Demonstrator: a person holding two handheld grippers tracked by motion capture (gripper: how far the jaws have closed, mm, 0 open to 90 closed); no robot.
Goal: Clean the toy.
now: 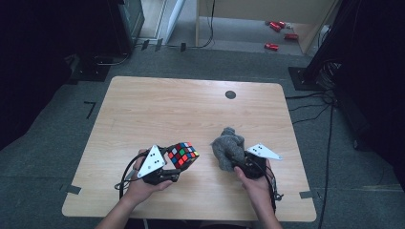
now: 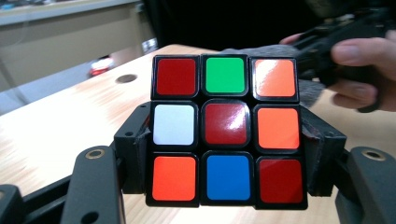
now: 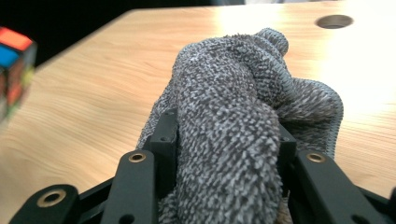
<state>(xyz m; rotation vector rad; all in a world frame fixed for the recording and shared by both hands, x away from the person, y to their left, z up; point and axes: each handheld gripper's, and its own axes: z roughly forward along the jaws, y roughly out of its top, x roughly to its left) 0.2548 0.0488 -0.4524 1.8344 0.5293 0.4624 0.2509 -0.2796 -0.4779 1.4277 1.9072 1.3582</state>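
My left gripper [image 1: 177,164] is shut on a colour-puzzle cube [image 1: 183,154] and holds it just above the wooden table [image 1: 157,107] near the front. In the left gripper view the cube [image 2: 226,130] sits clamped between the two black jaws, a face of red, green, orange, white and blue squares toward the camera. My right gripper [image 1: 237,161] is shut on a crumpled grey towel [image 1: 227,145] right of the cube. In the right gripper view the towel [image 3: 233,112] bulges up between the jaws, and the cube's edge [image 3: 14,70] shows far left.
A dark round grommet hole [image 1: 230,94] lies at the table's far middle. Red objects [image 1: 277,33] lie on the floor beyond the table, near a wooden frame. Cables [image 1: 310,107] trail on the floor at right, and dark equipment stands on both sides.
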